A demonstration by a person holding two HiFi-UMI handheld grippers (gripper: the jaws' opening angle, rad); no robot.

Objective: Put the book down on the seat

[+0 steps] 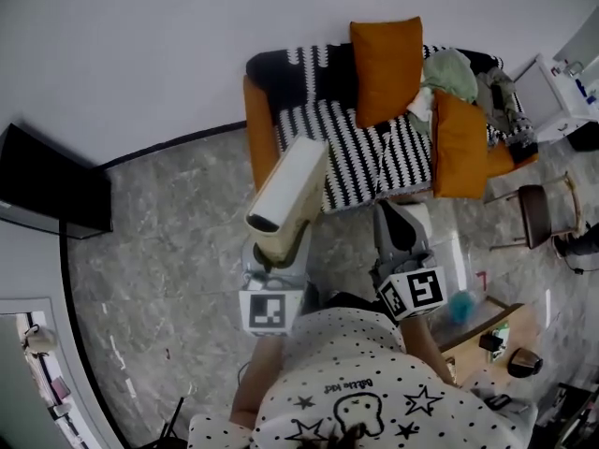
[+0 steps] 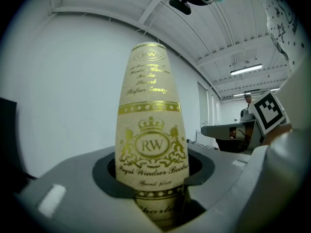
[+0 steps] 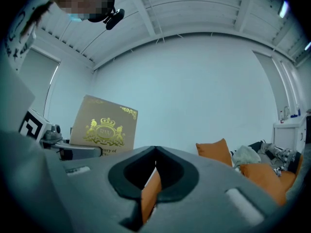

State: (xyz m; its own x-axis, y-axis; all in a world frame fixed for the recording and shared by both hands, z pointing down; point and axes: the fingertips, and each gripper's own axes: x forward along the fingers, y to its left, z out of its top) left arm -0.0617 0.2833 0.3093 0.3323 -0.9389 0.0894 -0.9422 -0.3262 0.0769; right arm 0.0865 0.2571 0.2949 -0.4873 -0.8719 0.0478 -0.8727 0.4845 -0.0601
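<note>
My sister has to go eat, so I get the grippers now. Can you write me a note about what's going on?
Left gripper: shut on the book, which stands upright in its jaws.
Right gripper: jaws together, holding nothing.
Sofa: just ahead. Its striped seat has a bare patch at the left. Orange cushions and clothes fill the right side.
Done: the book is in the grip, off the floor, short of the sofa.
Left: step up to the sofa, lay the book on the bare striped part, then open the left jaws and pull away.
</note>
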